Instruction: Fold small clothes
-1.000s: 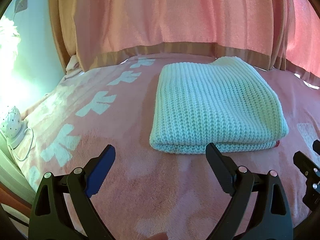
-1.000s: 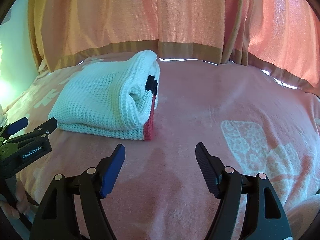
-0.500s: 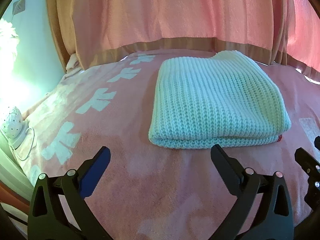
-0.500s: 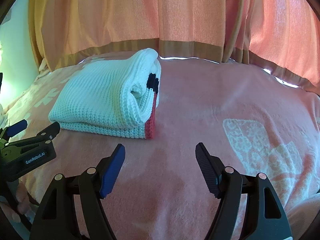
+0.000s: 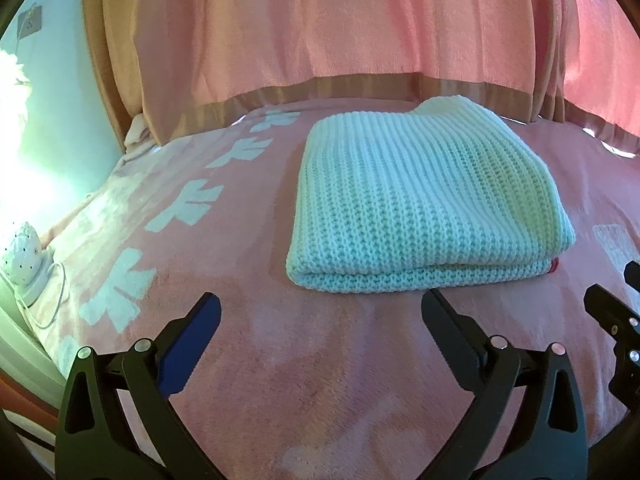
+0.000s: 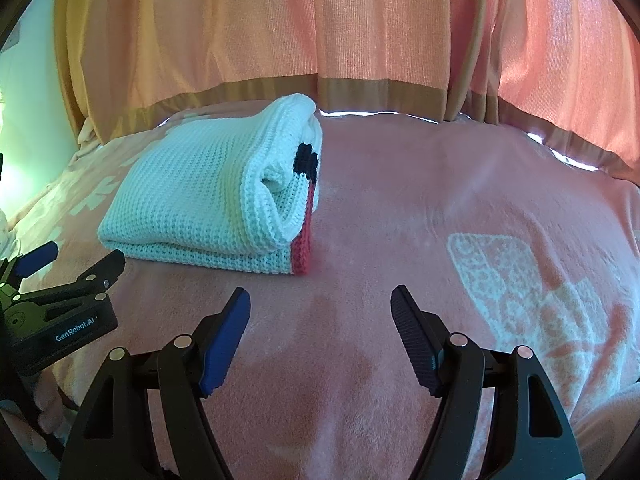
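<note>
Knitted and pale mint, the folded sweater lies on the pink blanket of the bed, towards the far edge where the salmon curtain hangs down to the bedding. From your right wrist view the same sweater sits left of centre, its open side facing right: you can see the layers rolled in on themselves, a dark navy patch and a red band running along the bottom layer at that end.

Your left tongs are spread wide and hold nothing; they hover over bare blanket just short of the sweater's near edge. Your right tongs are likewise spread and empty, near the red-banded corner but not touching it. The left tool's body shows at the left border of the right view, well clear of the garment.

By my reading, the folding of this piece is done or very nearly so: it is a compact rectangle with stacked layers and square near corners. What remains is a judgement call. The right end looks a little loose, with the inner roll bulging open. If you want it tidier, bring the right tongs in low at that end, pinch the top layer only, and ease it flat over the red band, while the left tongs steady the near-left corner. Otherwise, draw both tongs away without brushing the stack. No other clothes show in either view.
</note>
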Demonstrator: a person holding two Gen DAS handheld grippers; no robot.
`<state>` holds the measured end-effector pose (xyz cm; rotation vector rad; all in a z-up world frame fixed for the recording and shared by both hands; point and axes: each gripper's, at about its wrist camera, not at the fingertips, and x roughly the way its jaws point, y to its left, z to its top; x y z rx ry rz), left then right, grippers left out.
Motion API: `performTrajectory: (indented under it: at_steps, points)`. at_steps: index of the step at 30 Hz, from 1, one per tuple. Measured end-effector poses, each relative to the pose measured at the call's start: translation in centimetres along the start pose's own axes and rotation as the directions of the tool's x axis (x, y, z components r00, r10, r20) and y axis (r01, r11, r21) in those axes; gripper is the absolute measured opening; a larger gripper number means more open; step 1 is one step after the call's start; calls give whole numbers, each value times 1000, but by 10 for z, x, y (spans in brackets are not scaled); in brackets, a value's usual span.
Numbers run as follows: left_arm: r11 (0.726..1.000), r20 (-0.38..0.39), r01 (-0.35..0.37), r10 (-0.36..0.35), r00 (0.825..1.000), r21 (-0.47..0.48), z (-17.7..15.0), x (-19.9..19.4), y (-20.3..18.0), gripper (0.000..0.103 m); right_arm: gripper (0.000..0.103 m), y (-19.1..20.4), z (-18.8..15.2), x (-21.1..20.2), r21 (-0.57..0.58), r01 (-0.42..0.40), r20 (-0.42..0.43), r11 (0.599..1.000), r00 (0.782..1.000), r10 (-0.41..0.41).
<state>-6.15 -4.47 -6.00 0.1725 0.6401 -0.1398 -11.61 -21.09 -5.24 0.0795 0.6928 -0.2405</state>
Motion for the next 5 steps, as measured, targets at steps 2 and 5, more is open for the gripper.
performTrajectory:
  at_steps: [2,5]
  points:
    - [1000,5,5,-5,1000,-2,1,-1,0,98,70,0,0,0,0,1,1,1000,1000,-1]
    - [1000,0,3,-3,1000,6,1,1,-1,98,71,0,0,0,3,2,1,1000,1000,-2]
